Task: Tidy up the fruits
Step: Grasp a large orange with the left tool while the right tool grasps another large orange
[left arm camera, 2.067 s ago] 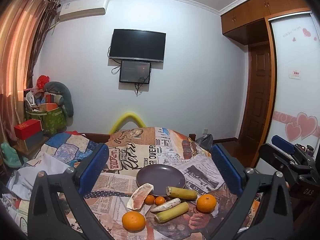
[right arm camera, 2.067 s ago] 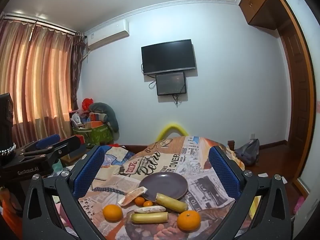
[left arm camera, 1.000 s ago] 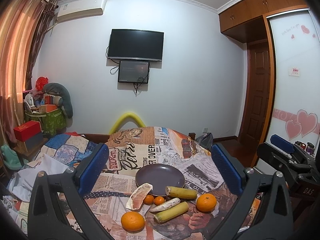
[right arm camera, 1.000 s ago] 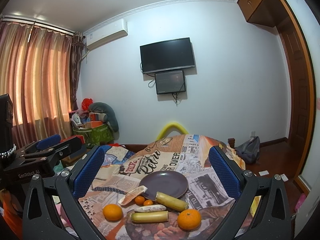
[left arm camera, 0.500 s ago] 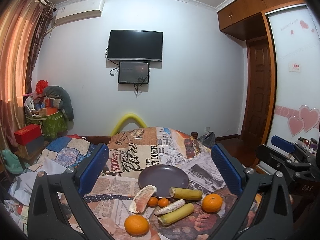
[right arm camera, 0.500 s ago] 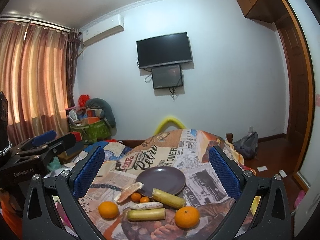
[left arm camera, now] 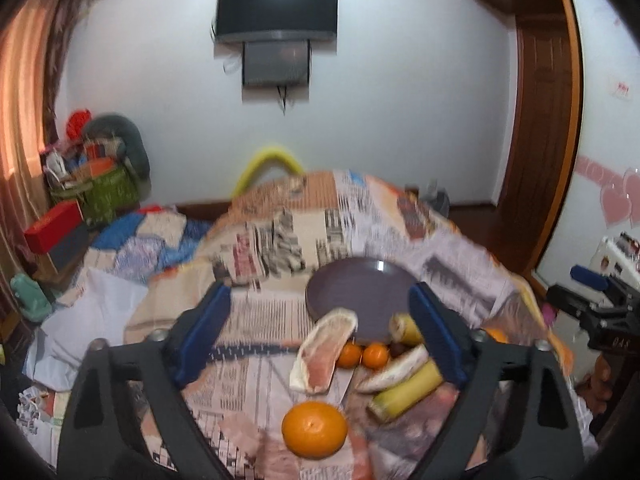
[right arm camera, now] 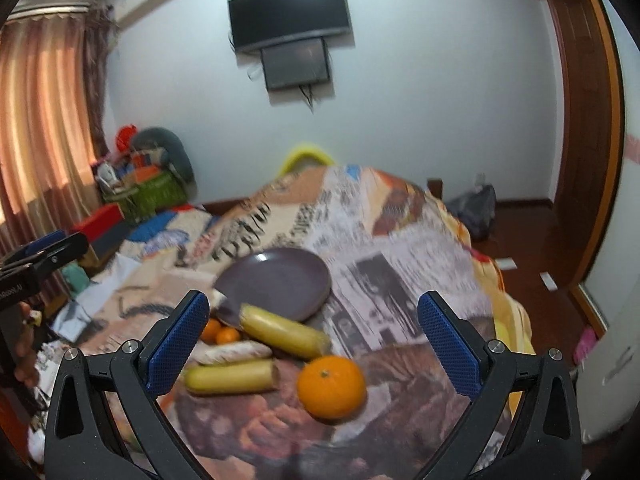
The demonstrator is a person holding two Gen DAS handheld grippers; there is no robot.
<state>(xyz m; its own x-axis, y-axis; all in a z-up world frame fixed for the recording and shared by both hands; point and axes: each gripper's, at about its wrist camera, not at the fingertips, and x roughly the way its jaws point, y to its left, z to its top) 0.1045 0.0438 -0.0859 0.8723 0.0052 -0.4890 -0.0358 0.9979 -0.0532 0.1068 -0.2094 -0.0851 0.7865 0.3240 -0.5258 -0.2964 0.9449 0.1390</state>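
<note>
Both grippers hover, fingers apart, over the bench.
One plate point(right arm camera: 276, 282), two large oranges point(left arm camera: 315, 429), two small oranges point(left arm camera: 362, 355), one pomelo wedge point(left arm camera: 326, 350).

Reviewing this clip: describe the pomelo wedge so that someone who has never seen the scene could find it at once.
Start at the dark plate on the newspaper-print cloth. The pomelo wedge leans against the plate's near-left rim, with two small tangerines beside it. It is the only cut fruit: pink flesh inside a pale rind, unlike the whole oranges and yellow-green stalks.
</note>
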